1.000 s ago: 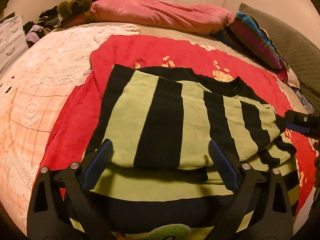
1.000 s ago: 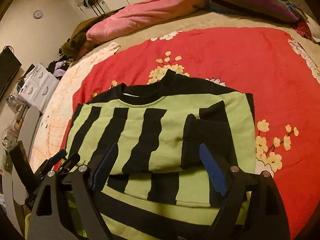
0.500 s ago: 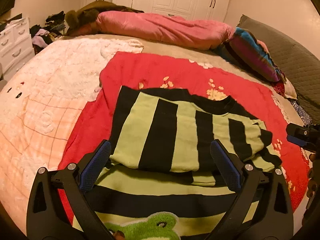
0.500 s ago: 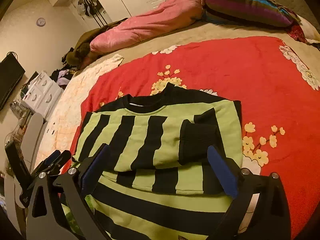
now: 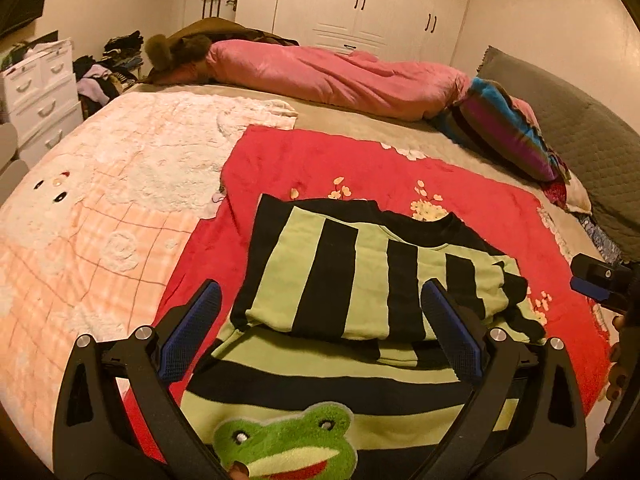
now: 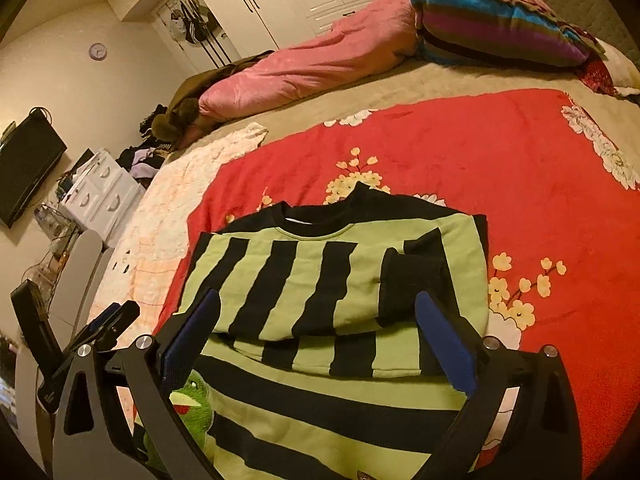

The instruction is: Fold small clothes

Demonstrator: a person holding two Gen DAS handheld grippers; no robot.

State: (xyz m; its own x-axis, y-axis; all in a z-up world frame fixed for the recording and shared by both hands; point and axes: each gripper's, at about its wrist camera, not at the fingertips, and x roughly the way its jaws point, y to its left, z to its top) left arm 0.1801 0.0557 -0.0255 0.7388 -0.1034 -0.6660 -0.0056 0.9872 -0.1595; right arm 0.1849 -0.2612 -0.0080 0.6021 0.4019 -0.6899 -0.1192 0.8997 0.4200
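Clearly soft and light, the striped sweater (image 6: 312,276) should pinch easily at its hem beside the frog patch (image 5: 286,442); both grippers' fingers (image 5: 188,330) gape empty.

A wide bed (image 5: 360,128) fills the room under warm yellowish light. A red flowered blanket (image 5: 304,168) and a pale pink checked one (image 5: 100,216) cover it, with a rolled pink quilt (image 5: 332,76) along the far side. White wardrobes (image 5: 360,4) line the back wall. A white drawer unit (image 5: 40,88) stands at the left, a dark screen (image 6: 24,164) and a round clock (image 6: 98,51) on the wall.
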